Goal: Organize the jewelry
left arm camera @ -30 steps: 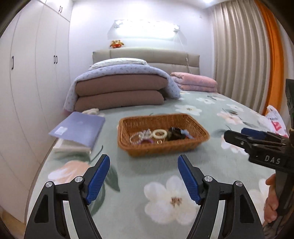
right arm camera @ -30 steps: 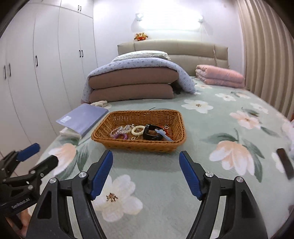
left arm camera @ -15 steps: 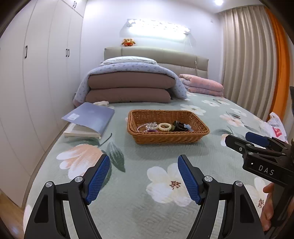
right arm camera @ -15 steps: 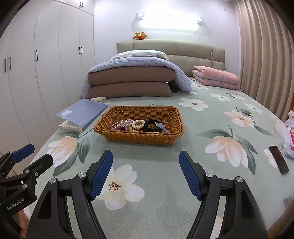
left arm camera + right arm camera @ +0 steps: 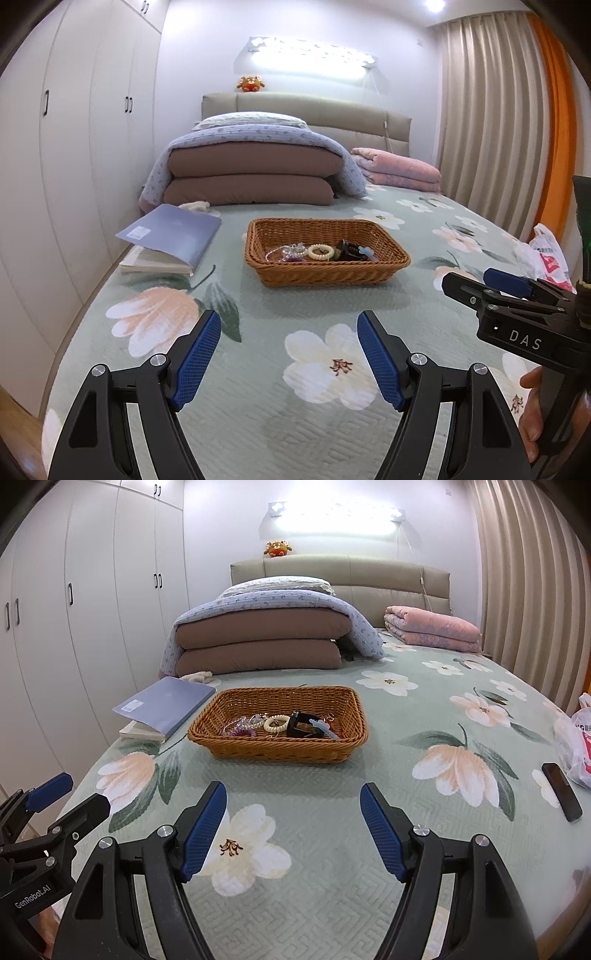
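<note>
Both grippers poised before the jewelry basket

Left gripper and right gripper hang wide open, empty; approach the brown woven wicker basket slowly, singling out one piece.

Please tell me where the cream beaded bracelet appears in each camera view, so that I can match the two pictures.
Left wrist view: the cream beaded bracelet lies just above picture centre, mid-floor of the brown woven wicker basket.
Right wrist view: it lies left of picture centre, beside a black clip.
Shared landmark: the blue-covered book left of the basket.
</note>
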A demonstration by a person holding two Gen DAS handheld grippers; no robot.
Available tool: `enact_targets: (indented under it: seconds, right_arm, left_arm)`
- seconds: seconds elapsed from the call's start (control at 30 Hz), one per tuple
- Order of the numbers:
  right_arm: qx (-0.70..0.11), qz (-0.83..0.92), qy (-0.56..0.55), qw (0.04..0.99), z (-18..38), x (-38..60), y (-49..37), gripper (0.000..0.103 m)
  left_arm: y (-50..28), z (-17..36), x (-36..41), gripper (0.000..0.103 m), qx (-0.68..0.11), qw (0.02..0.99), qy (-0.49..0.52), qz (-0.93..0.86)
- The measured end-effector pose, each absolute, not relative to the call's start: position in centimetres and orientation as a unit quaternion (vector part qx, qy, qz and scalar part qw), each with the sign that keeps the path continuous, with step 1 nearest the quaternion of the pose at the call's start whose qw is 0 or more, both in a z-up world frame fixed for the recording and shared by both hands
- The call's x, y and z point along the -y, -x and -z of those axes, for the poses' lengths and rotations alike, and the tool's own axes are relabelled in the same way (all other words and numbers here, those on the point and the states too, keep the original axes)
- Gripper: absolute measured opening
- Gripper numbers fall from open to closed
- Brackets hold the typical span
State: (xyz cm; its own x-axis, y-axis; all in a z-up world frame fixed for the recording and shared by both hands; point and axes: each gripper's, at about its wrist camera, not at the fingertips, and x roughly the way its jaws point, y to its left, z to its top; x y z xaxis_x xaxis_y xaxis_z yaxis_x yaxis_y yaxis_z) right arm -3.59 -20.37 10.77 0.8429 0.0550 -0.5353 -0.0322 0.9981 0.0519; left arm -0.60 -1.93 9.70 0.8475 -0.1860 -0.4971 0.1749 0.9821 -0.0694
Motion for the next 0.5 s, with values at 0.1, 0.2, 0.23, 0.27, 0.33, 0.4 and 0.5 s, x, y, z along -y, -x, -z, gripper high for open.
enact_targets:
  seconds: [0.1, 0.2, 0.23, 0.27, 0.33, 0.4, 0.5]
  right_arm:
    - [-0.279, -0.023, -0.022, 0.96, -10.73, 20.45, 3.65, 0.077]
    - [-0.281, -0.025, -0.024, 0.959, -10.68, 20.53, 3.63, 0.078]
    - [-0.282, -0.026, -0.024, 0.959, -10.66, 20.54, 3.6, 0.078]
    - [-0.282, -0.026, -0.024, 0.959, -10.64, 20.58, 3.64, 0.078]
    - [-0.282, -0.025, -0.024, 0.959, -10.57, 20.59, 3.62, 0.078]
    - [-0.283, -0.027, -0.025, 0.958, -10.57, 20.61, 3.59, 0.078]
    - [-0.284, -0.027, -0.025, 0.958, -10.5, 20.65, 3.55, 0.078]
  left_arm:
    - [0.64, -9.71, 1.9, 0.077, -0.261, 0.96, 0.014, 0.097]
    - [0.58, -9.55, 1.81, 0.077, -0.264, 0.959, 0.018, 0.099]
    - [0.54, -9.51, 1.81, 0.077, -0.266, 0.959, 0.018, 0.099]
    - [0.5, -9.47, 1.84, 0.077, -0.267, 0.958, 0.019, 0.1]
    - [0.36, -9.46, 1.77, 0.077, -0.268, 0.958, 0.018, 0.101]
    - [0.36, -9.43, 1.89, 0.077, -0.267, 0.958, 0.016, 0.103]
    - [0.43, -9.42, 2.05, 0.077, -0.268, 0.958, 0.015, 0.105]
